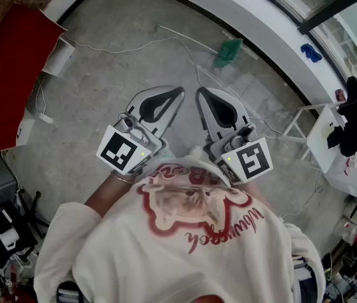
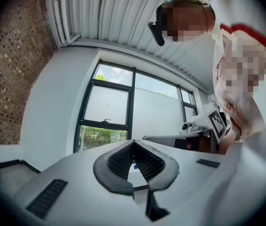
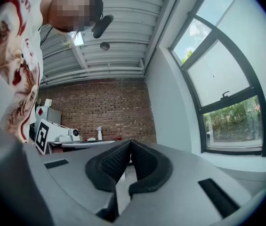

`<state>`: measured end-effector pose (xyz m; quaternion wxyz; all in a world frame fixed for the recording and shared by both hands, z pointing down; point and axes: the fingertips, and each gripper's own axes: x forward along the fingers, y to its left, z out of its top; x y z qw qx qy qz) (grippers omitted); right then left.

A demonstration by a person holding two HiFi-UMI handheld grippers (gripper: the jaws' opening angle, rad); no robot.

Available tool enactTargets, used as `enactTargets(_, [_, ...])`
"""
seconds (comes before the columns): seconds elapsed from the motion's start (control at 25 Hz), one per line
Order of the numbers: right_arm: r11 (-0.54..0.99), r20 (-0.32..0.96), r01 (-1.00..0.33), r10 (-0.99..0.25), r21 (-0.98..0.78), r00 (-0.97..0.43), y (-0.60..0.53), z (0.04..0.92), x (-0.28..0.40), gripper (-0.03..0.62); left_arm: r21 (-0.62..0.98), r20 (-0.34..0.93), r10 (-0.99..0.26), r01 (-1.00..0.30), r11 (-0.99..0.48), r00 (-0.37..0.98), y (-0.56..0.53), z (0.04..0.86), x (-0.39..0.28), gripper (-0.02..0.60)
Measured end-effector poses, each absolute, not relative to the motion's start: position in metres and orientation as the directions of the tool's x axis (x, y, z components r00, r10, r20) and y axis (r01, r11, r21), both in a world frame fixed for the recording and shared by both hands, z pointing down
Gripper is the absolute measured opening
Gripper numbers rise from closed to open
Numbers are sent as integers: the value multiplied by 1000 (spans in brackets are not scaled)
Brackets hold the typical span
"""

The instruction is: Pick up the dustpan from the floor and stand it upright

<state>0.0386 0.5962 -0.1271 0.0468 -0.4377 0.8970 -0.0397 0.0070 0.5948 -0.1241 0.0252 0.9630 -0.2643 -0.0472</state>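
With the left gripper (image 1: 177,93) and right gripper (image 1: 202,95) at mid-frame, jaws pressed together on nothing, the green dustpan (image 1: 229,51), upper centre on the floor (image 1: 102,87), is probably light, stiff plastic; pinch its handle or rim.

Matt plastic tools over rough concrete
The left gripper (image 1: 177,93) and right gripper (image 1: 202,93) have smooth matt grey plastic shells with black ribbed, rubbery pads (image 2: 118,161); the floor (image 1: 102,93) beneath them is rough concrete, and the green dustpan (image 1: 229,51) ahead of their tips looks like plastic.
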Motion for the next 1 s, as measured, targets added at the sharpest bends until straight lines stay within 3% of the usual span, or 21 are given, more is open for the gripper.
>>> enactTargets(1.0, [602, -43, -775, -794, -192, -606, 588, -123, -3, 25, 54, -108, -512, -509, -859, 852, 590, -130, -40, 18])
